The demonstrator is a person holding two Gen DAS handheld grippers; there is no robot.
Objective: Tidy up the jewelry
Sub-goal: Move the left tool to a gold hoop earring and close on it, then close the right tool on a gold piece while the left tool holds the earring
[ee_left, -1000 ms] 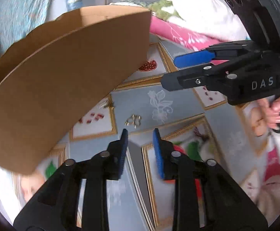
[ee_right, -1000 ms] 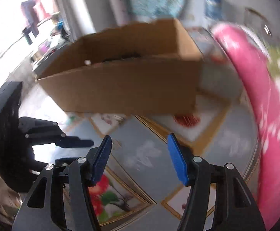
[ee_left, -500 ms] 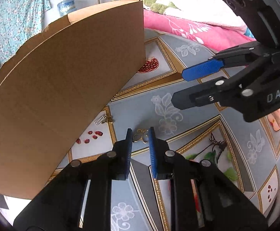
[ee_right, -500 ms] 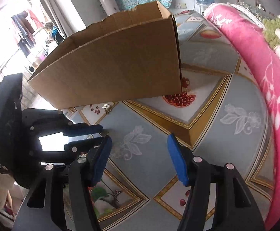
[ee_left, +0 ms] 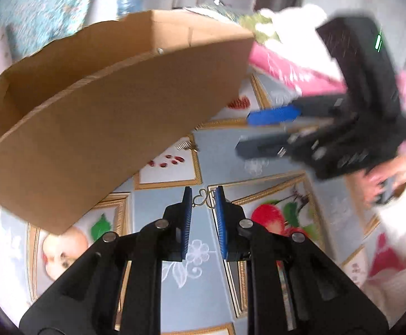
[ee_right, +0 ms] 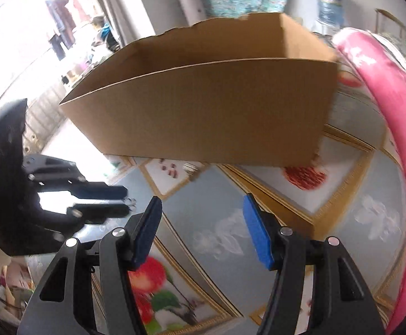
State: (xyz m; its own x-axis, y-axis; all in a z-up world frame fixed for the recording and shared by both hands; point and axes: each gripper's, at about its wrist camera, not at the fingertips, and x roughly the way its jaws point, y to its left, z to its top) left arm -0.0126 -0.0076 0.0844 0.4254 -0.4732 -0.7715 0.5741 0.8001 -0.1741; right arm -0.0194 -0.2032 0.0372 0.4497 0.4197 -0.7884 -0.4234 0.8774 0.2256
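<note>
Jewelry piece (ee_left: 203, 197), formerly lying loose, now pinched by left gripper (ee_left: 204, 196).

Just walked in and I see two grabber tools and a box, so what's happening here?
A person is tidying jewelry with a handheld gripper in each hand. The left gripper has just closed its jaws on a small gold ornament and carries it above the patterned cloth. The right gripper is open and empty. A cardboard box stands just behind, and another small jewelry piece lies near its base.
</note>
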